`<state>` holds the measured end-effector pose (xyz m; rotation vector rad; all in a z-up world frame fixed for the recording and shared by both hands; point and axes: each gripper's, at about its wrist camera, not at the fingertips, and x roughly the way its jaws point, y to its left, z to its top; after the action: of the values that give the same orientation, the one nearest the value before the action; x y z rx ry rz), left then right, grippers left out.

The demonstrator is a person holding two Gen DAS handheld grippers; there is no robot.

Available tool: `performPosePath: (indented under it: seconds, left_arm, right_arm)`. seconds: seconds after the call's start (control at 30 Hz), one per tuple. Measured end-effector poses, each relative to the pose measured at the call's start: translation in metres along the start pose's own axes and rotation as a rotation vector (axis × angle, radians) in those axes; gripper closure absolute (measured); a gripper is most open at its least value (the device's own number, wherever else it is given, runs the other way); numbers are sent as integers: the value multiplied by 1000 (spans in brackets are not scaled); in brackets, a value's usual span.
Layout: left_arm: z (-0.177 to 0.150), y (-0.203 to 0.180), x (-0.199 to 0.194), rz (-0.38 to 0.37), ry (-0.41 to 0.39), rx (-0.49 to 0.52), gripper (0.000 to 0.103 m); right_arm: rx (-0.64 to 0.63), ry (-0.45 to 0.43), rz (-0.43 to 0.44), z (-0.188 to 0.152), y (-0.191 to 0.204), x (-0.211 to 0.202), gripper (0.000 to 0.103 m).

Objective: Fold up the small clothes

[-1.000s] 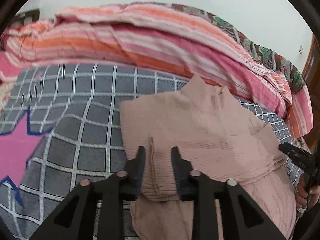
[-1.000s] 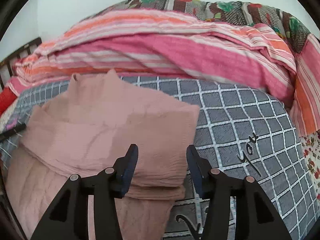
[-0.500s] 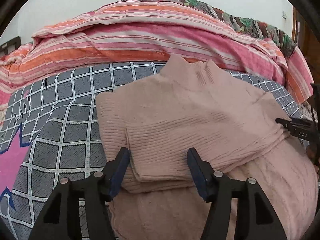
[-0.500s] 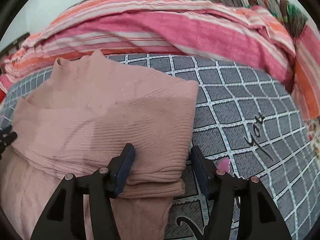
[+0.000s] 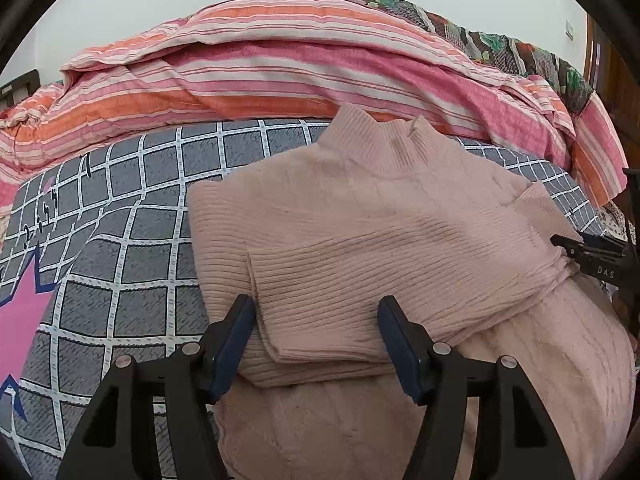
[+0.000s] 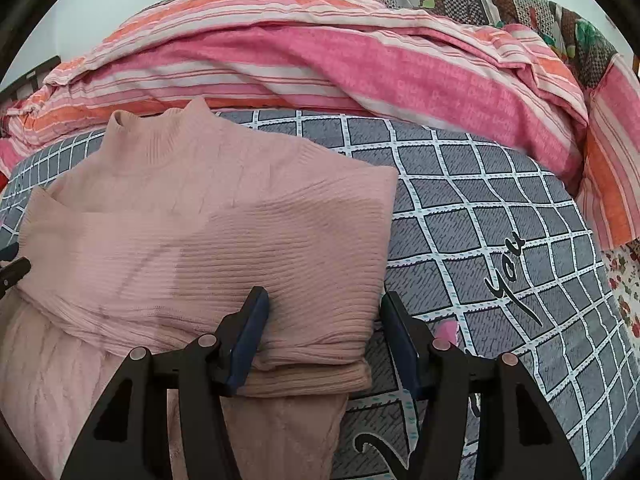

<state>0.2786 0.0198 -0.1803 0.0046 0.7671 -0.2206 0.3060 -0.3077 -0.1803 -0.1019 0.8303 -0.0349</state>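
**Both grippers loose over folded sweater**

Pink sweater (image 5: 360, 232) lay on the checked bedsheet (image 5: 132, 208), sleeves folded across. Left gripper (image 5: 316, 336) jaws were opening, cuff between them, ungripped. Right gripper (image 6: 322, 332) sat parted astride the sweater's edge, holding nothing.

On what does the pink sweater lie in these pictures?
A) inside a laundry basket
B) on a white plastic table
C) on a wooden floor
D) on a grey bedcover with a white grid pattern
D: the pink sweater lies spread on the grey bedcover with white grid lines, which shows on both sides of it, in front of the striped pink blanket.
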Motion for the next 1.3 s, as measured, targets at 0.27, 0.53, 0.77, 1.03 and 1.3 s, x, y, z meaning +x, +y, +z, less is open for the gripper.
performPosePath:
  seconds: [0.27, 0.53, 0.77, 1.03, 1.3]
  left_arm:
    - [0, 10, -6, -69, -28, -48, 40]
    - [-4, 10, -12, -72, -46, -65, 36]
    - [-6, 10, -15, -73, -50, -72, 32]
    - [-9, 12, -18, -81, -57, -90, 29]
    - [-10, 18, -20, -117, -66, -113, 27]
  right_arm:
    - [-5, -7, 20, -2, -1, -3, 46]
    - [-19, -43, 28, -5, 3, -11, 46]
    - [4, -54, 84, -7, -1, -14, 46]
    - [7, -56, 87, -8, 1, -16, 46]
    - [17, -68, 100, -9, -1, -17, 46]
